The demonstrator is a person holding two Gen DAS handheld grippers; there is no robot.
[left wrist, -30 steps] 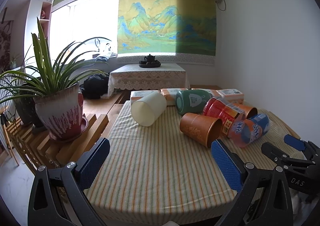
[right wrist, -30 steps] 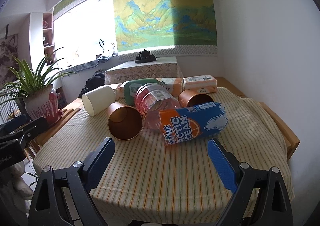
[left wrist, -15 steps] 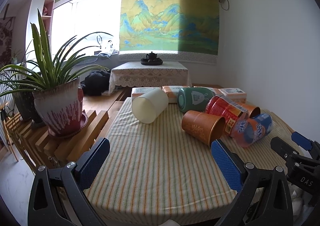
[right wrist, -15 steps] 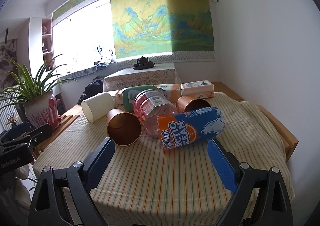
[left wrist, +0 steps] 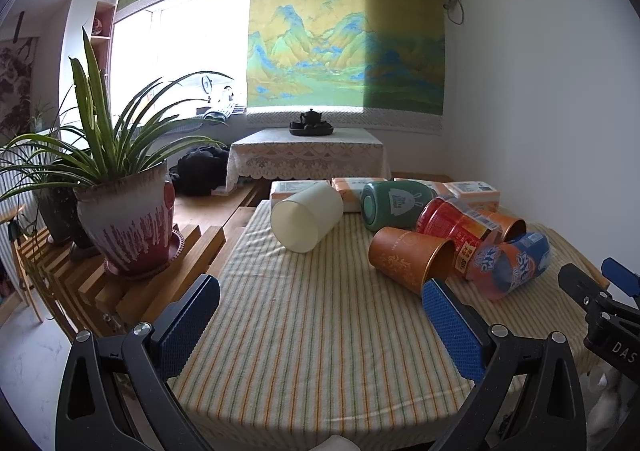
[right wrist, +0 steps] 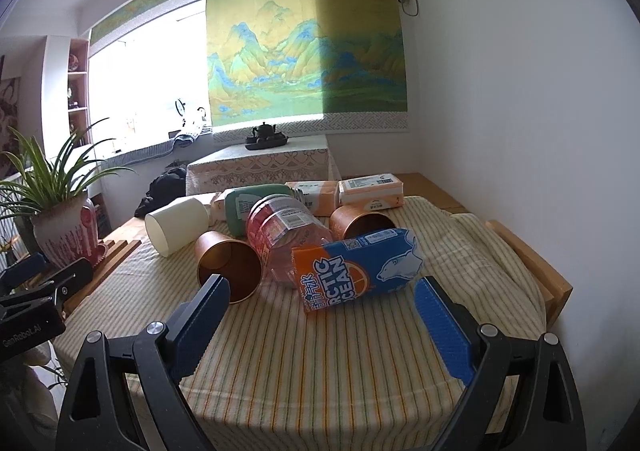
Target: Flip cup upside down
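Lying on their sides on the striped tablecloth (left wrist: 320,331), several cups and bottles cluster toward the far half of the table. The nearest candidate, the orange cup (right wrist: 228,265), points its open mouth at the cameras, its long axis running roughly from the far left toward the near right. It sits ahead and slightly left of the right gripper (right wrist: 322,325), whose jaws stand wide apart and empty. From the left gripper (left wrist: 320,325), equally open and holding nothing, the same orange cup (left wrist: 412,257) lies ahead to the right, while the white cup (left wrist: 306,217) lies nearly straight ahead but farther off. The right view alone shows the orange cup's dark interior and a second orange cup (right wrist: 362,221) behind the blue-and-orange bottle (right wrist: 356,271); the left view shows the outer wall and its pattern.
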